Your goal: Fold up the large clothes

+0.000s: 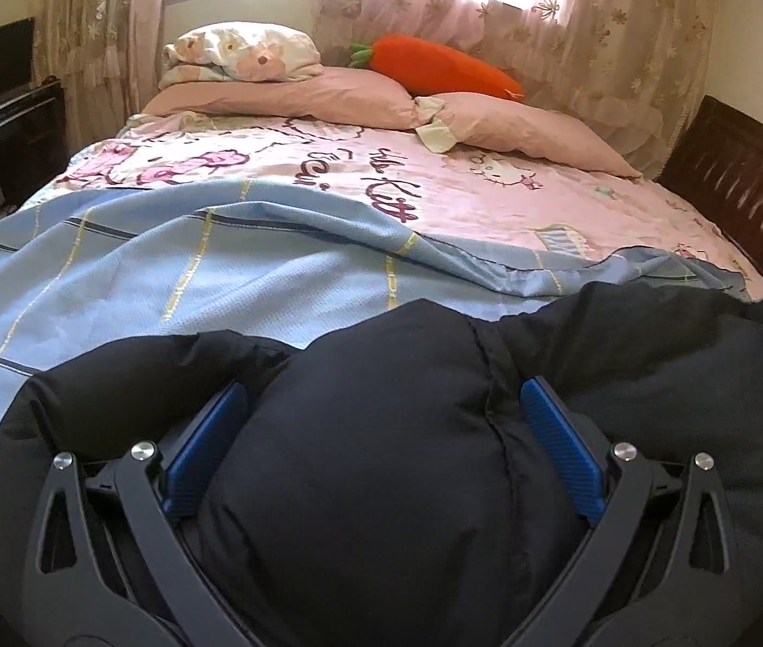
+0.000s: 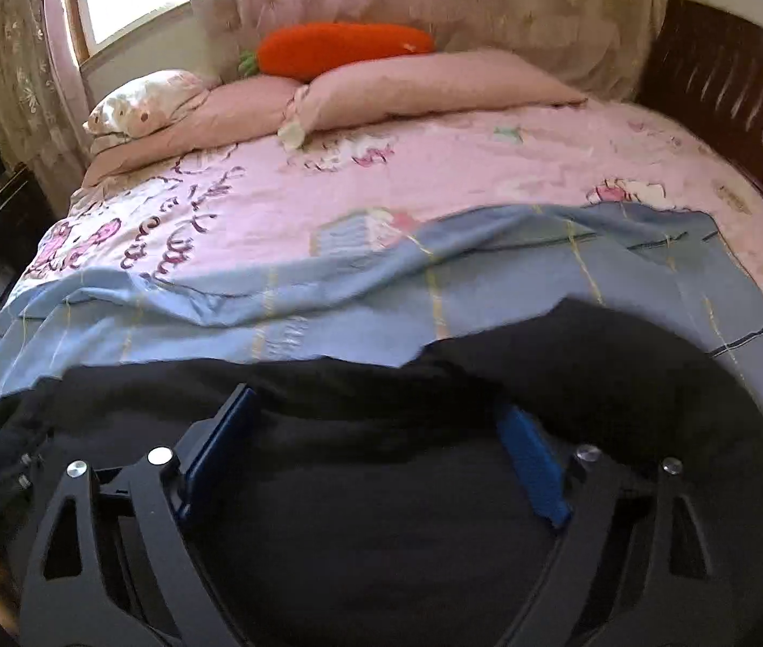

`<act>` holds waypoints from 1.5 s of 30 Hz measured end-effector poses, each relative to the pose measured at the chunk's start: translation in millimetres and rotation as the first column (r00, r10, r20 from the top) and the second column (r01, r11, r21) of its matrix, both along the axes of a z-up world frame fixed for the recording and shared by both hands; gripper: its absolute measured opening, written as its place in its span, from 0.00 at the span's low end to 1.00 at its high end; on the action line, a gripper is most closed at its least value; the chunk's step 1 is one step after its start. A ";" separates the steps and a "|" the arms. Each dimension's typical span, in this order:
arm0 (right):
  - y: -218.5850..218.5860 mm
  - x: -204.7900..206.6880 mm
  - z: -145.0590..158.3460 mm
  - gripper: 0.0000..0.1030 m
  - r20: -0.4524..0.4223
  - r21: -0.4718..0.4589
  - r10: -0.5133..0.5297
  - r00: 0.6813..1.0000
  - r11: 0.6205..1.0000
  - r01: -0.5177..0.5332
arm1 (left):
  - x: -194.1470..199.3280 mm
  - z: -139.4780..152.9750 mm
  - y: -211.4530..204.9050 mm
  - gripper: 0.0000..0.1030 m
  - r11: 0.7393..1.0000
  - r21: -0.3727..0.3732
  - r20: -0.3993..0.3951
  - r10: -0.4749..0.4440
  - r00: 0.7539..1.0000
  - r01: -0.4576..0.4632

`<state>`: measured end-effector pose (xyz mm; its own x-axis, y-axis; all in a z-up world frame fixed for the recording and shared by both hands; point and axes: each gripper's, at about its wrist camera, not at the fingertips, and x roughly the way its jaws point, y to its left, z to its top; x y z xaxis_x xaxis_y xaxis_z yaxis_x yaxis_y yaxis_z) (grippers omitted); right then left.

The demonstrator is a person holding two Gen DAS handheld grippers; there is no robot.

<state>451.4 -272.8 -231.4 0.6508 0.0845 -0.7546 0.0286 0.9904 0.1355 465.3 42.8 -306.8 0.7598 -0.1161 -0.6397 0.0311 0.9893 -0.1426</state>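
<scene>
Jacket: black puffer jacket (image 1: pixel 381 431), matte, thick and puffy, with stitched seams running across the padding; it is bulging up in soft lobes around my tongs.
Where it is lying: at the near edge of the bed, resting on the light blue plaid blanket (image 1: pixel 166 253), which is spreading over the pink cartoon bedsheet (image 1: pixel 489 183).
Long axis: the bulk is stretching left to right along the near edge of the bed — I cannot tell which end is the collar. In the right wrist view something like small metal fittings is showing at its far left edge, too blurred to name.
Left gripper (image 1: pixel 381 404): my blue pads (image 1: pixel 559 431) are standing wide apart, with a fat fold of the jacket swelling up between them and touching both; I cannot tell whether I am truly squeezing it.
Right gripper (image 2: pixel 376 420): my fingers (image 2: pixel 220 442) are also spread, sitting on flatter black fabric; the frame is blurring, so grip is unclear.
Writing: dark purple script is running across the bedsheet, not readable; a cat cartoon face is printed near the pillows.
Behind: pink pillows (image 1: pixel 327 97) and an orange carrot plush (image 1: pixel 446 64) are lying by the lace curtains (image 1: pixel 624 27).
</scene>
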 end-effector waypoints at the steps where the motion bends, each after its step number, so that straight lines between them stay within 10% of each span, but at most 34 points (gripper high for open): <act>1: -7.8 -4.4 -1.5 0.72 0.017 0.018 -0.018 1.000 1.000 0.018 | 1.3 -0.3 -0.4 0.98 1.000 -0.006 -0.003 -0.006 1.000 0.006; 9: -29.0 -5.2 -15.5 0.73 0.081 0.198 -0.015 0.997 0.980 -0.001 | 5.7 -1.0 1.8 0.98 0.998 -0.050 -0.018 -0.027 0.999 0.026; 45: -20.0 13.6 -52.4 0.82 0.064 0.189 -0.033 0.997 0.982 0.020 | 19.2 -10.7 -0.9 0.98 0.994 -0.100 -0.009 -0.035 0.999 0.034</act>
<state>465.0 -292.9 -283.8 0.7029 0.2026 -0.6818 0.0391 0.9462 0.3213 484.6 41.9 -317.4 0.7476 -0.2056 -0.6316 0.0631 0.9686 -0.2406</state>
